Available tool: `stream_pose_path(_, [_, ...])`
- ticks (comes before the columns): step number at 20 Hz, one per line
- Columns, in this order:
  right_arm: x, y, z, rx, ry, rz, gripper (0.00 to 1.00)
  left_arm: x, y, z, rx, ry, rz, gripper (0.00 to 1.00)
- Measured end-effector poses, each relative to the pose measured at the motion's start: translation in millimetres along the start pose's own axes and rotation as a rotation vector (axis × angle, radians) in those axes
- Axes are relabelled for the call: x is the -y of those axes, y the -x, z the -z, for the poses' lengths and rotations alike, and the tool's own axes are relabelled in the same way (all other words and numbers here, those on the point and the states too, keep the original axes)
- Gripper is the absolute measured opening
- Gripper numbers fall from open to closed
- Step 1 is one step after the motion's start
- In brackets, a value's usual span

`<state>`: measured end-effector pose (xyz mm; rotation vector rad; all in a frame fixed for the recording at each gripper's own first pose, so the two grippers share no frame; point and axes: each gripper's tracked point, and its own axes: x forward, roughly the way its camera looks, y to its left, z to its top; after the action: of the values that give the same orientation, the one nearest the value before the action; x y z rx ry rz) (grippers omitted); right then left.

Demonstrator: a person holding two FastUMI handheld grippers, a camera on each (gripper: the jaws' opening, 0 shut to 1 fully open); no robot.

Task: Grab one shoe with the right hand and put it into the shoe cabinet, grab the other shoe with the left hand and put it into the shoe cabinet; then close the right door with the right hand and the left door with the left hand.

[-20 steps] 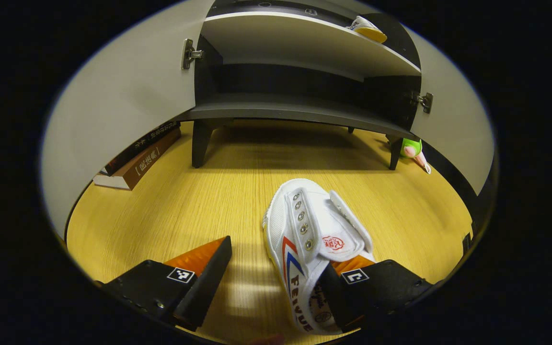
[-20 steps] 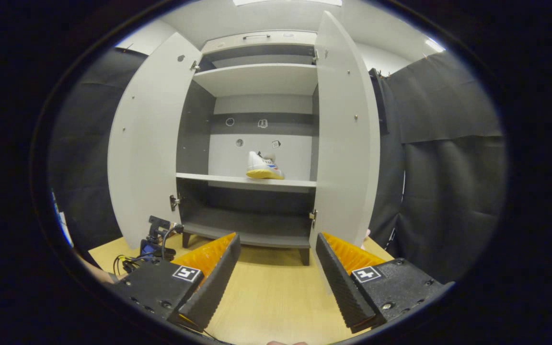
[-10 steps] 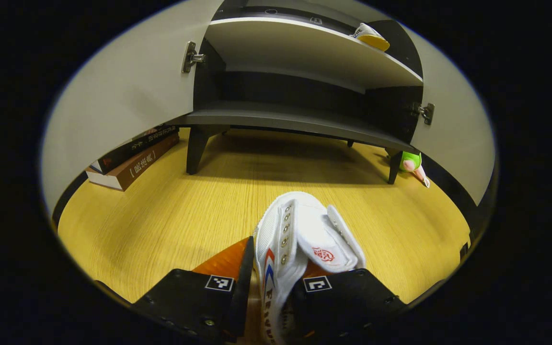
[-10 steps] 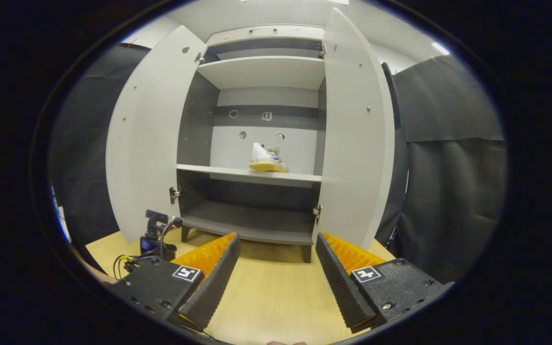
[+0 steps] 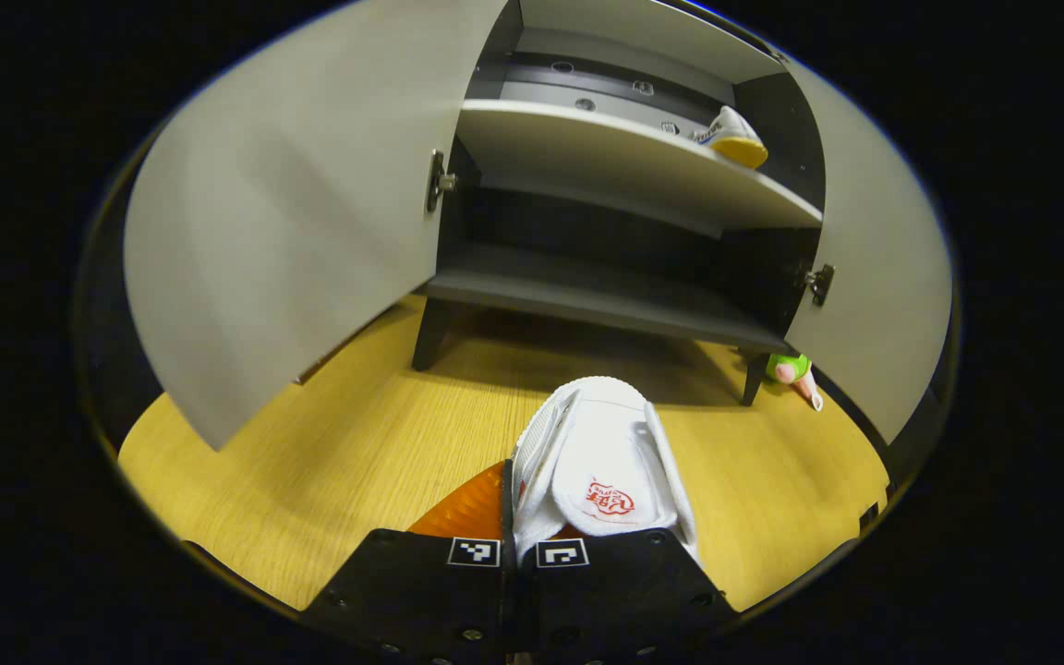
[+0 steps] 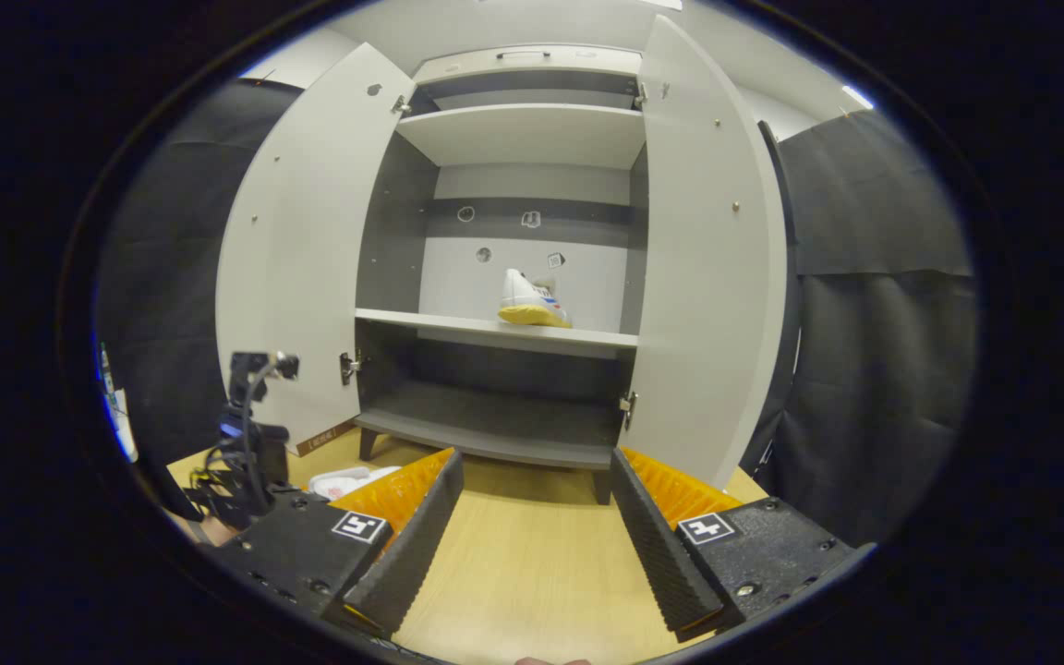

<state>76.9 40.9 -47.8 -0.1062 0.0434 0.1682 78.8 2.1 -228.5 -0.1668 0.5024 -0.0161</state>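
A white sneaker [image 5: 601,462] with a red logo on its tongue sits between the fingers of my left gripper [image 5: 518,545], which is shut on its heel end; the toe points at the open shoe cabinet [image 5: 606,296]. The other white sneaker [image 5: 732,139] with a yellow sole stands on the middle shelf toward the right. In the right gripper view that shelved sneaker [image 6: 532,300] is straight ahead. My right gripper [image 6: 532,526] stands open and holds nothing, low over the wooden floor. The left gripper [image 6: 250,443] and its sneaker [image 6: 347,480] appear at the lower left.
Both cabinet doors hang wide open: the left door [image 6: 301,259] and the right door [image 6: 698,259]. A green toy [image 5: 791,368] lies by the cabinet's right front leg. A book [image 6: 322,441] peeks from under the left door. Black cloth walls flank the cabinet.
My left gripper went from open beside the sneaker to shut on it, then raised and tilted up toward the cabinet. The right gripper stayed open and drifted slightly.
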Motion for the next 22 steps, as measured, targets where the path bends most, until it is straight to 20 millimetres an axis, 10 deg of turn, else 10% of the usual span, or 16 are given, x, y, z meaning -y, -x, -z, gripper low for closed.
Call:
stream_pose_path(6, [-20,-3,-4,0.010,-0.023,-0.070,1.00,40,50,-129,0.176,-0.021,0.028,0.00])
stream_pose_path(14, [-13,5,-12,0.051,-0.014,-0.063,1.00,64,-5,-311,0.343,0.043,-0.004,0.00])
stream_pose_path(22, [13,8,0,0.019,-0.060,0.001,0.99,63,-125,-346,0.111,-0.056,-0.104,0.00])
